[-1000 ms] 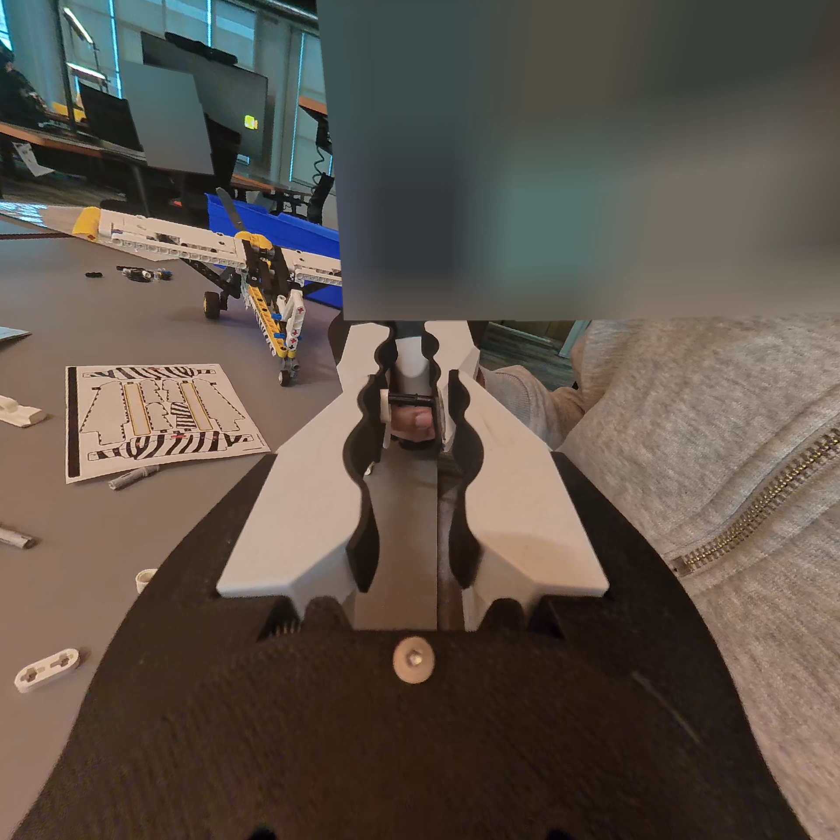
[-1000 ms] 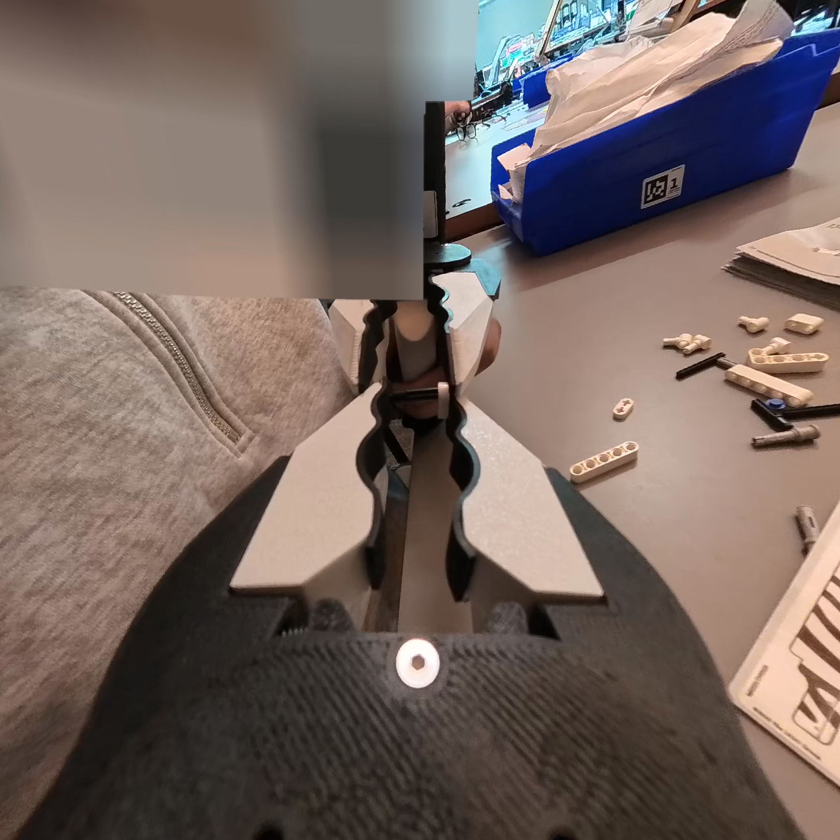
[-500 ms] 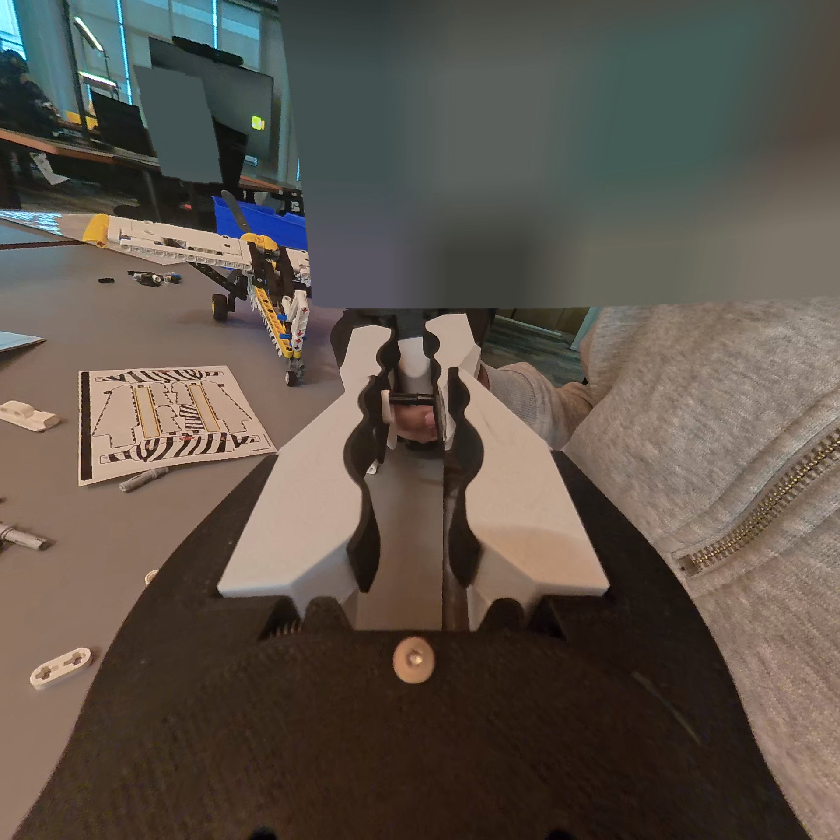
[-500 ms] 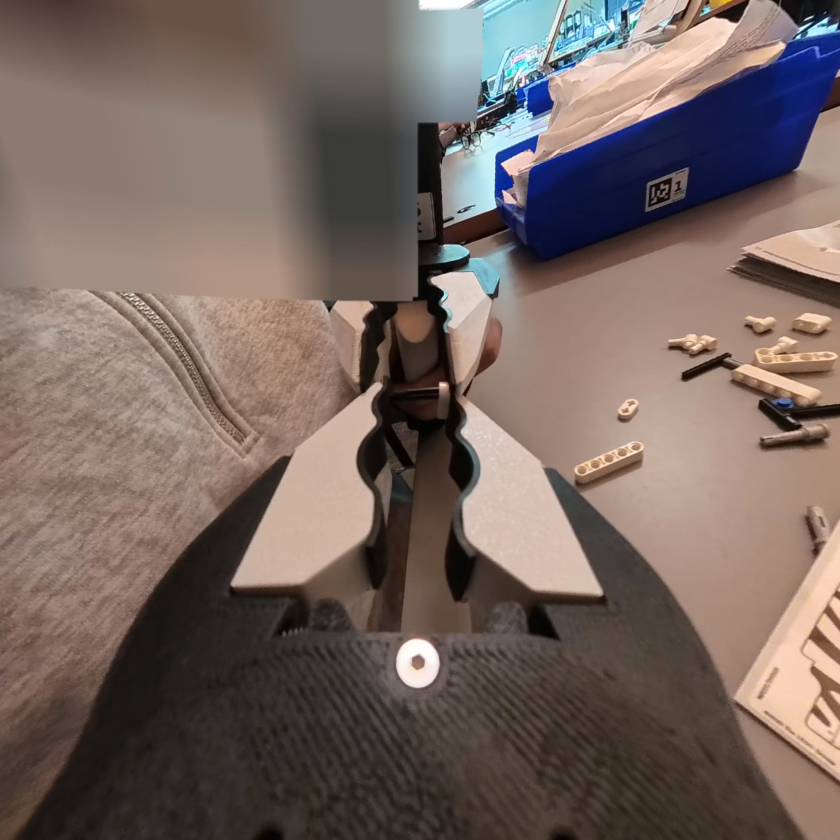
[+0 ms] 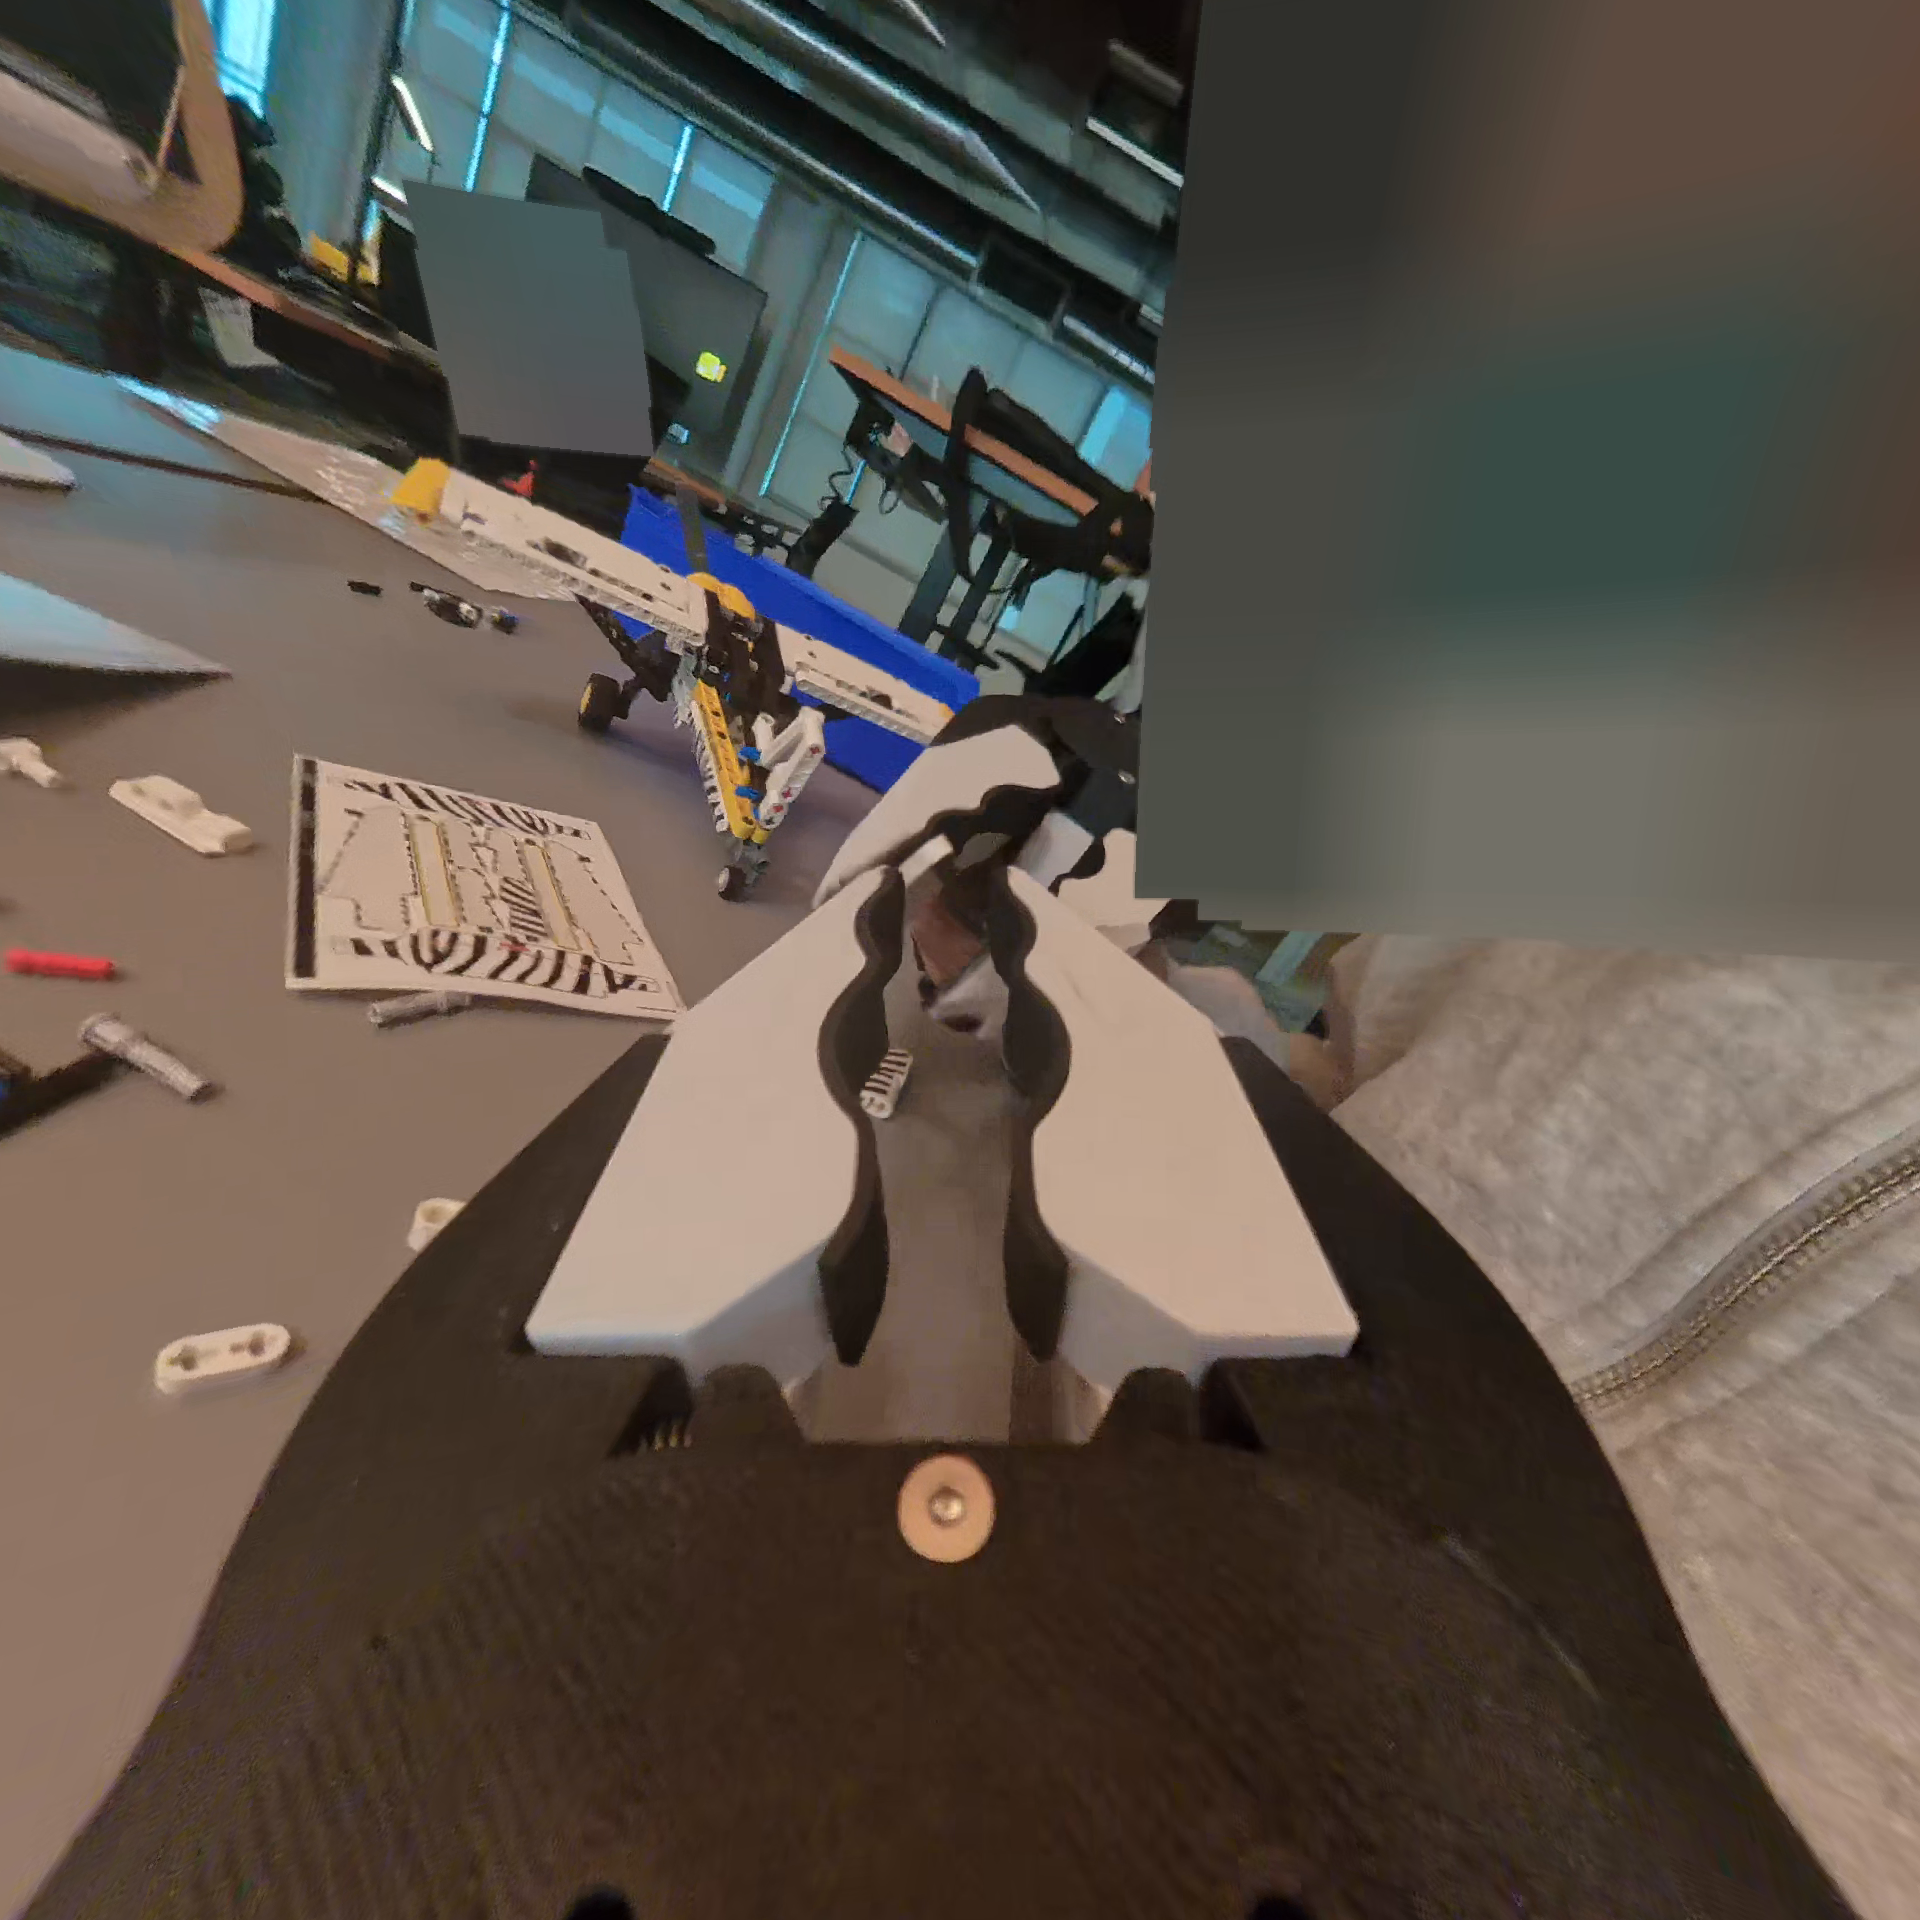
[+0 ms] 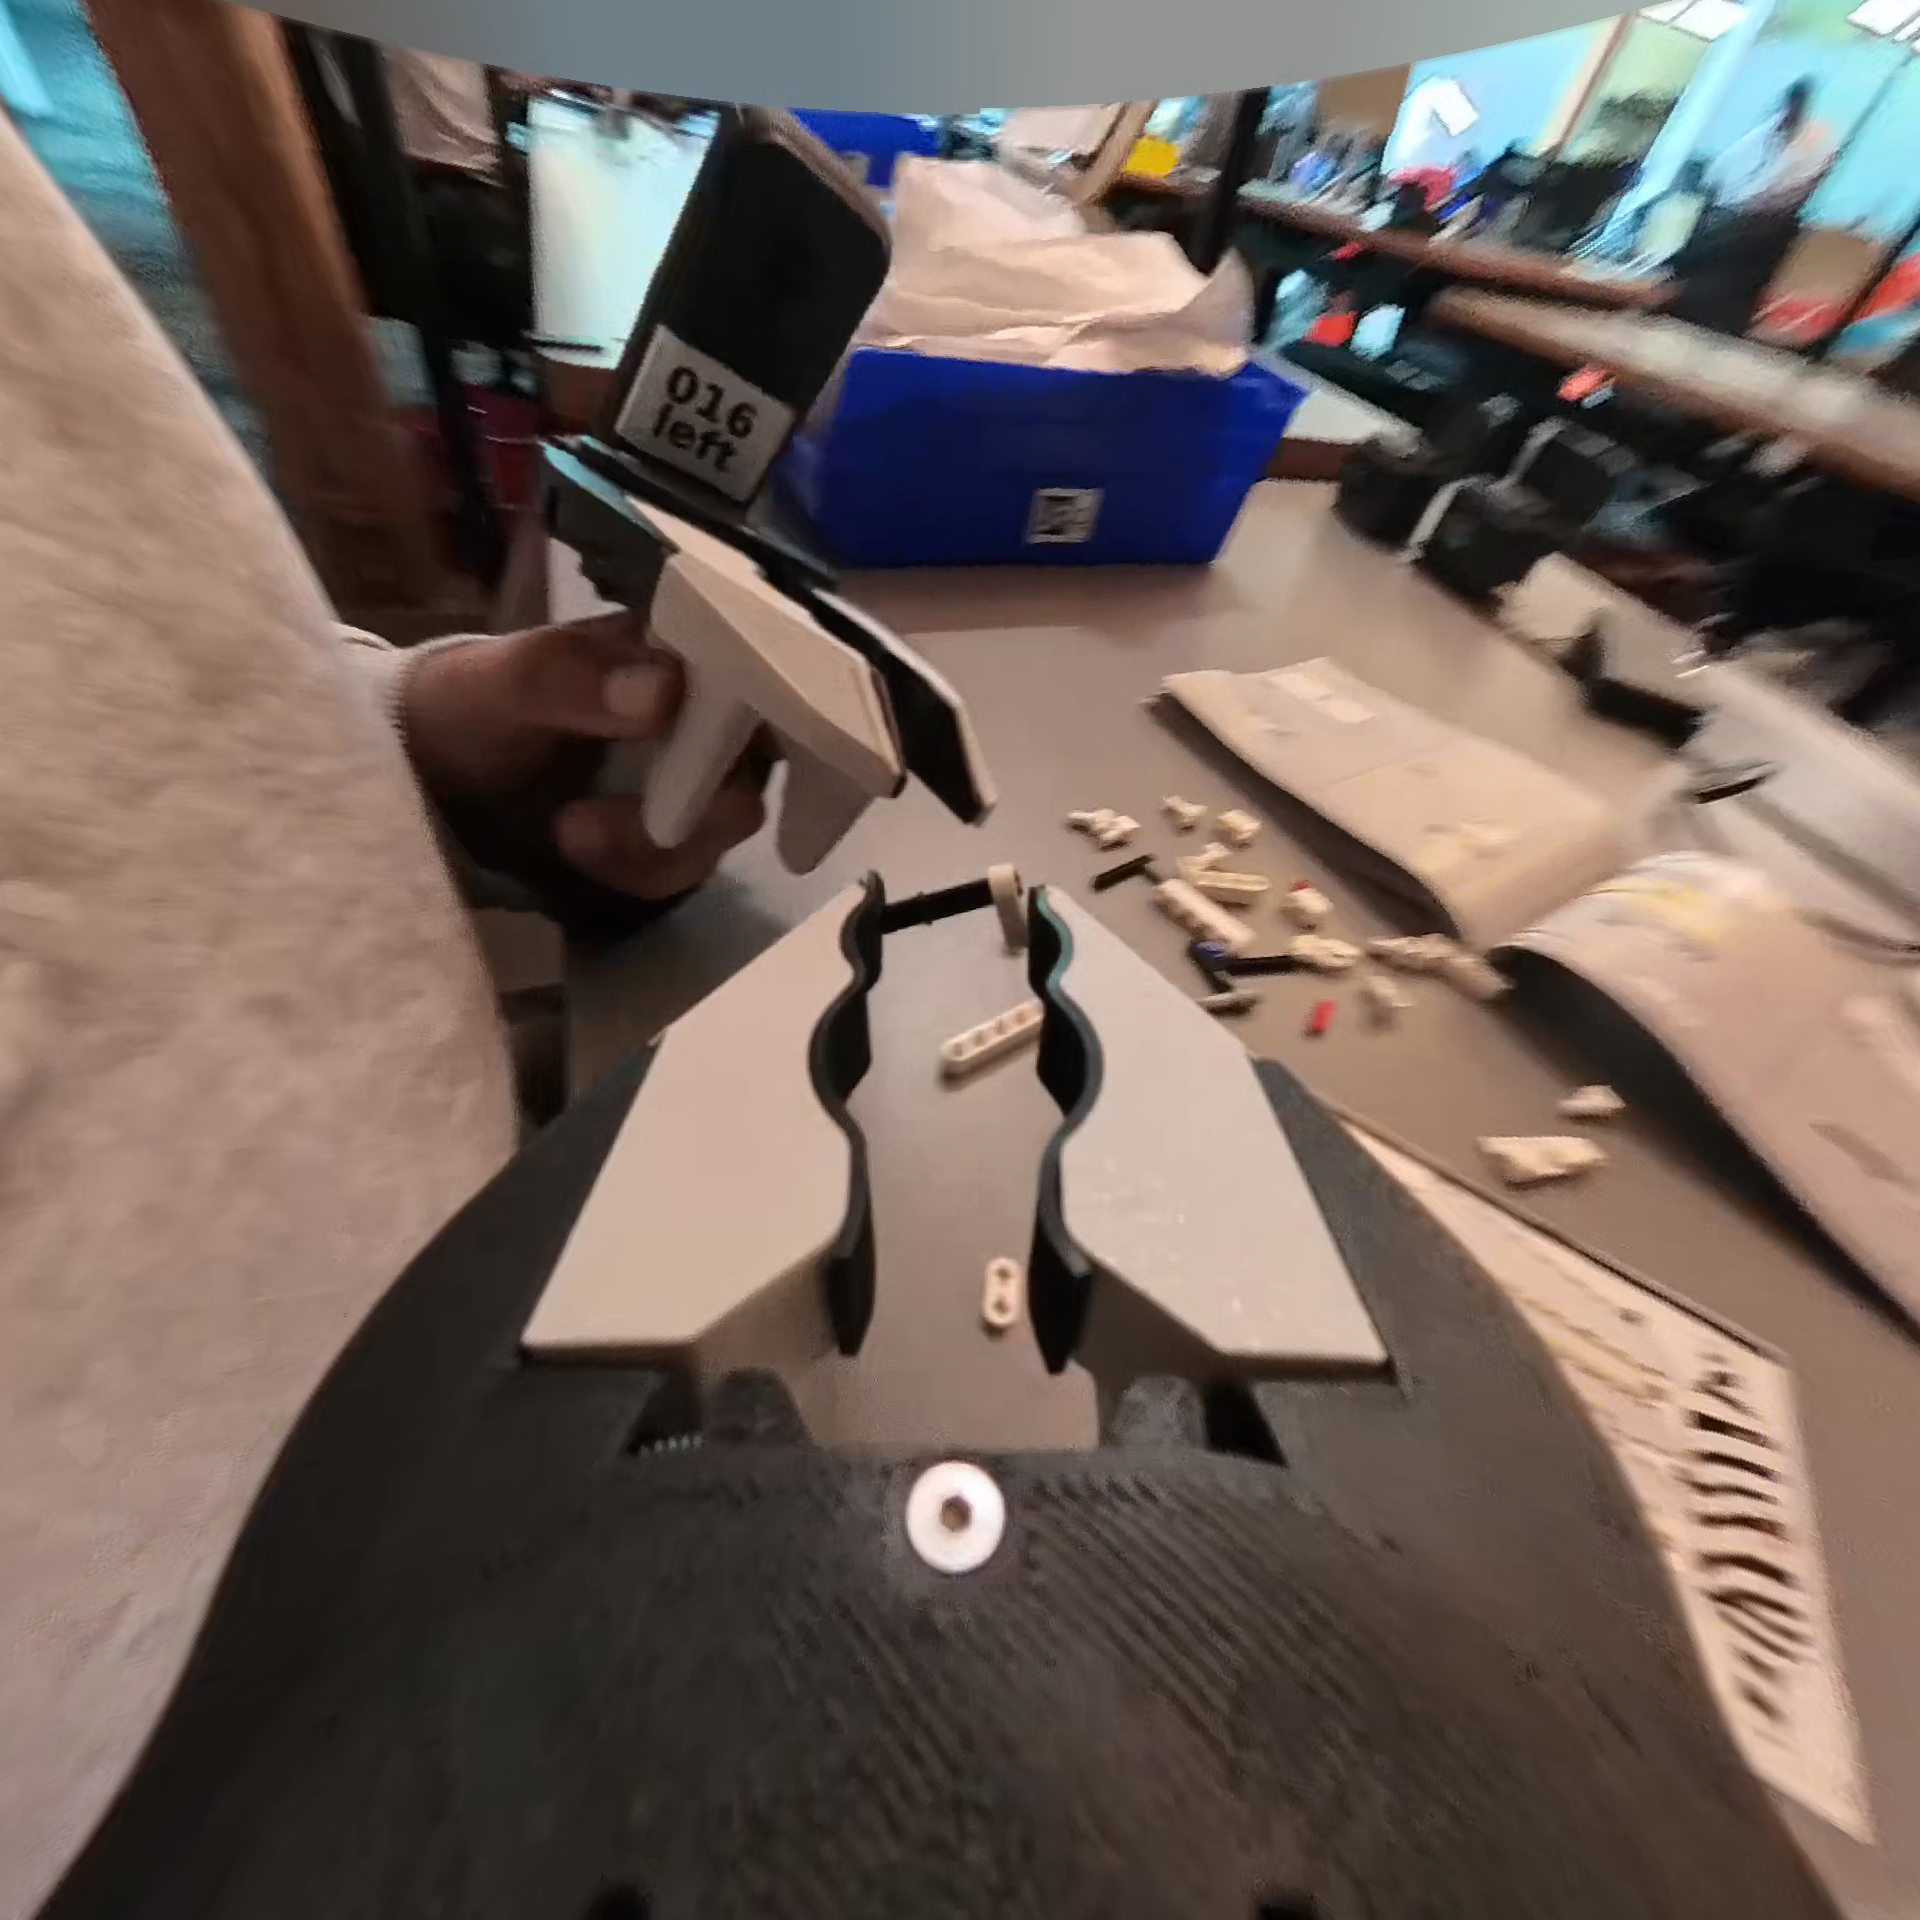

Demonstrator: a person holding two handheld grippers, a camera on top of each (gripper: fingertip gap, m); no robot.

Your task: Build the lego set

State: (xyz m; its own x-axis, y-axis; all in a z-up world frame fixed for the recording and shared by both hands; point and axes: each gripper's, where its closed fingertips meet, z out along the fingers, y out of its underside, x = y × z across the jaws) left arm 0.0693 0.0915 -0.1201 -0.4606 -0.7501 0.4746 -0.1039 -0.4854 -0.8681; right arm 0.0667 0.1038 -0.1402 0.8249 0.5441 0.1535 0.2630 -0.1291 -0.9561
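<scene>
1. Right gripper [image 6: 951, 904]: fingers clamped endwise on a short black axle [image 6: 930, 904] with a pale bush [image 6: 1006, 899] at its right end. Held just above the counter [image 6: 1143, 644], near the person's chest.
2. Left gripper [image 5: 945, 914]: fingers a narrow gap apart, nothing visibly held; hovers just left of and beyond the axle.
3. Likely handling: light, stiff, smooth plastic. Probably prone to rolling or popping out of an endwise pinch, and the bush may slide along the shaft. Better taken across the bare black shaft, leaving the ends free for insertion.
4. Count in hand: one axle, one bush.
5. Under the right fingers on the counter: one pale four-hole beam [image 6: 992, 1039], one two-hole link [image 6: 1001, 1294].
6. Farther right: a loose scatter of small pieces, too blurred to count.
7. Far left: one part-built plane model [image 5: 717, 675], one sticker sheet [image 5: 468, 894] nearer.
</scene>
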